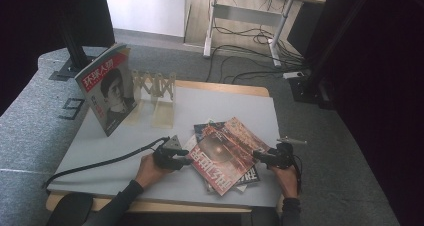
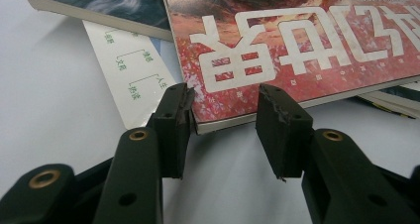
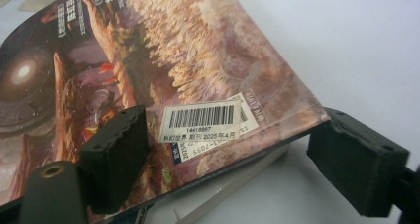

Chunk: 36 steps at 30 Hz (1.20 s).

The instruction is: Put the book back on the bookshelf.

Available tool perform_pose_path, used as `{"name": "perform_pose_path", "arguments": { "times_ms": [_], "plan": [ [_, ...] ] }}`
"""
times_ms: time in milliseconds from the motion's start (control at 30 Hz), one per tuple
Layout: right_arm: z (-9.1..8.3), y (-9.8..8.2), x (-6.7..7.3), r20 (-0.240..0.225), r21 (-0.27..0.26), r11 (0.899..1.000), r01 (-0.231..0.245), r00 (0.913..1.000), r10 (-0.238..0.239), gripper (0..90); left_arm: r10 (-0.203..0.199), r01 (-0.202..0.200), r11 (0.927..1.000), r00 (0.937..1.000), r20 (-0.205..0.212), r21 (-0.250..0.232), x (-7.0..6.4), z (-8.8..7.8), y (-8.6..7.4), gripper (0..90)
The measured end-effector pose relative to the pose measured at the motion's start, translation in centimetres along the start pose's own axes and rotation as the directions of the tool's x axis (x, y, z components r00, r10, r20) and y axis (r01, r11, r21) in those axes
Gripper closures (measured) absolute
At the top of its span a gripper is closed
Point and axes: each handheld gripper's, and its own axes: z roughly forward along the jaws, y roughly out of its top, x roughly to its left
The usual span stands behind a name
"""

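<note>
A red magazine (image 1: 225,156) with large white characters lies on top of a small pile at the table's front middle. My left gripper (image 1: 172,156) is at its left corner. In the left gripper view the gripper (image 2: 225,95) is open, its two jaws standing either side of the magazine's (image 2: 297,50) near corner without pressing it. My right gripper (image 1: 270,158) is at the magazine's right corner. In the right gripper view that gripper (image 3: 233,135) is open: one jaw lies over the cover (image 3: 198,50) beside the barcode label (image 3: 200,117), and the other stands apart past the corner.
Under the red magazine lie a white booklet (image 2: 126,70) and a dark-covered book (image 2: 99,6). At the back left a magazine (image 1: 107,88) stands upright against a wooden rack (image 1: 157,88). A pen-like stick (image 1: 292,141) rests at the grey mat's (image 1: 125,141) right edge.
</note>
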Motion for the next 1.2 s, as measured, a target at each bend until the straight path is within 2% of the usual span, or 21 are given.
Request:
{"name": "perform_pose_path", "arguments": {
  "times_ms": [233, 333, 433, 567, 733, 833, 900, 933, 1000, 1100, 1200],
  "plan": [
    [-0.8, 0.5, 0.3, 0.033, -0.066, 0.998, 0.014, 0.9994, -0.012, 31.8, -0.002, 0.002, 1.0, 1.0, 0.002, 0.005, 0.0, -0.1, 0.0, 56.3],
    [-1.0, 0.7, 0.4, 0.043, -0.076, 0.997, 0.021, 0.9989, -0.018, 34.3, -0.003, 0.003, 1.0, 1.0, 0.002, 0.004, 0.0, -0.1, -0.1, 56.3],
    [-0.9, 0.7, 0.6, 0.061, -0.063, 0.997, 0.036, 0.9976, -0.032, 34.1, -0.001, 0.001, 1.0, 1.0, 0.004, 0.006, 0.0, -0.1, -0.1, 55.9],
    [-0.9, 0.5, 0.7, 0.058, -0.042, 0.998, 0.039, 0.9976, -0.037, 32.0, 0.0, 0.0, 0.9999, 1.0, -0.004, 0.016, 0.3, -0.2, 0.0, 54.4],
    [-1.0, -0.1, 1.3, 0.045, -0.021, 0.999, 0.032, 0.9985, -0.031, 29.8, -0.007, 0.009, 0.9996, 0.9979, -0.065, 0.027, 0.7, -0.7, 0.1, 53.6],
    [-1.4, -0.8, 1.5, 0.022, -0.016, 1.0, 0.024, 0.9995, -0.024, 28.8, -0.02, 0.022, 0.9995, 0.9954, -0.093, 0.022, 0.9, -0.9, 0.2, 54.3],
    [-1.6, -1.0, 1.4, 0.009, -0.015, 1.0, 0.017, 0.9998, -0.017, 28.5, -0.016, 0.018, 0.9997, 0.9921, -0.124, 0.017, 0.7, -0.9, 0.1, 51.4],
    [-1.7, -1.0, 1.3, 0.017, -0.012, 0.999, 0.029, 0.9994, -0.029, 28.9, -0.015, 0.016, 0.9998, 0.9905, -0.136, 0.01, 0.5, -1.0, 0.1, 49.4],
    [-1.6, -0.6, 1.5, 0.096, -0.005, 0.996, 0.091, 0.9913, -0.09, 24.0, -0.02, 0.021, 0.9997, 0.9903, -0.137, 0.008, 0.2, -1.1, 0.0, 44.8],
    [-1.2, 0.2, 1.3, 0.081, -0.024, 0.995, 0.1, 0.9919, -0.098, 23.0, -0.023, 0.025, 0.9996, 0.9931, -0.115, 0.011, -0.5, -1.1, -0.4, 39.5],
    [0.0, 0.9, 1.2, 0.059, 0.004, 0.992, 0.124, 0.9905, -0.124, 22.8, -0.033, 0.035, 0.9992, 0.9934, -0.11, 0.017, -1.1, -0.8, -0.8, 34.5]
  ]
}}
